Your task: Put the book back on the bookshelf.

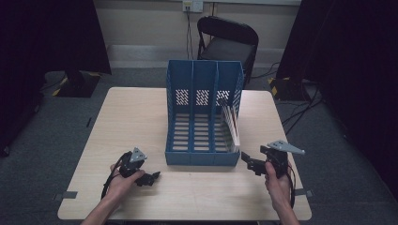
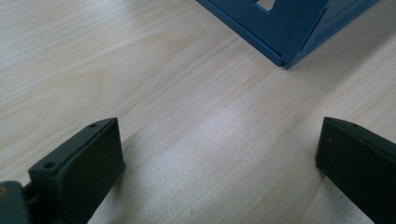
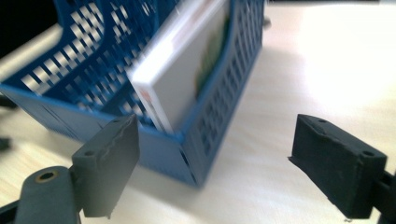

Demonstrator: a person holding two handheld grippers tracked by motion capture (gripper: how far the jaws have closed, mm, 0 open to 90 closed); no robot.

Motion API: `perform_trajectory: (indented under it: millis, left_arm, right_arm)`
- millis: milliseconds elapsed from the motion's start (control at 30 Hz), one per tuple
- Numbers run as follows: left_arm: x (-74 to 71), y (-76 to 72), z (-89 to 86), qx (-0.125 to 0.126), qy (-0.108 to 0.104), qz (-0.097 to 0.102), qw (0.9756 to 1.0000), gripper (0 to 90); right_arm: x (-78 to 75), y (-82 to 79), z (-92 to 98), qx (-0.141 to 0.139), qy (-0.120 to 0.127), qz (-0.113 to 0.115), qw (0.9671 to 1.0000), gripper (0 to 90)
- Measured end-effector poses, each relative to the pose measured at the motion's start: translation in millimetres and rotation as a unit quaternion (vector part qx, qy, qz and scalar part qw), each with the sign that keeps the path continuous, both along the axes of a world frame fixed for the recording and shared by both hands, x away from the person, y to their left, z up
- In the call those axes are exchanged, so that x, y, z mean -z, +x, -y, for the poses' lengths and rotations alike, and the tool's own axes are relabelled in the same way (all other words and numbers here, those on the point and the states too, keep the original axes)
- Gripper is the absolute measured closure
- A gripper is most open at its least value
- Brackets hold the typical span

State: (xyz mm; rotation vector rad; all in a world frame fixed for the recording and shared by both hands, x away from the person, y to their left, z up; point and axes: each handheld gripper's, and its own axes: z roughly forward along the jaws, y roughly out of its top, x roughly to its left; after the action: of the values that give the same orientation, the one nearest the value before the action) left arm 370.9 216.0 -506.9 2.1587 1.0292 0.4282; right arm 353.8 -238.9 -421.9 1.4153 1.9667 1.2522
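Note:
A blue three-slot file rack [image 1: 202, 117] stands mid-table with its open front toward me. A white book [image 1: 231, 123] leans in its right slot; in the right gripper view the book [image 3: 180, 70] rests against the rack's right wall [image 3: 224, 93]. My left gripper [image 1: 154, 177] lies low on the table left of the rack's front, jaws wide apart over bare wood [image 2: 219, 149], with the rack's corner [image 2: 285, 32] ahead. My right gripper [image 1: 247, 161] hovers just right of the rack's front corner, open and holding nothing [image 3: 215, 163].
The light wooden table [image 1: 131, 122] has free room left and right of the rack and along its front edge. A black folding chair [image 1: 227, 42] stands behind the table. Cables run across the grey floor at the right.

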Motion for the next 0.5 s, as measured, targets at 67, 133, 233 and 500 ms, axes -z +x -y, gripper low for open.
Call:
perform_trajectory:
  millis: [67,133,233,500]
  left_arm:
    - [-0.1,0.0,-0.2,0.000,0.001,0.001,1.0000,0.2]
    - [-0.1,-0.1,-0.3,0.000,0.001,0.001,1.0000,0.3]
    - [-0.1,0.0,-0.3,0.000,0.001,0.001,1.0000,0.2]
    - [-0.1,0.3,-0.1,0.000,0.000,0.000,1.0000,0.0]
  right_arm:
    - [5.2,-0.7,0.1,0.003,-0.021,-0.014,0.9997,14.3]
    - [11.3,-2.3,1.4,-0.007,-0.028,-0.026,0.9992,14.3]
    - [20.5,-4.3,3.0,-0.024,-0.030,-0.041,0.9985,14.3]
    - [48.4,-8.2,3.1,-0.059,-0.055,-0.073,0.9941,14.3]
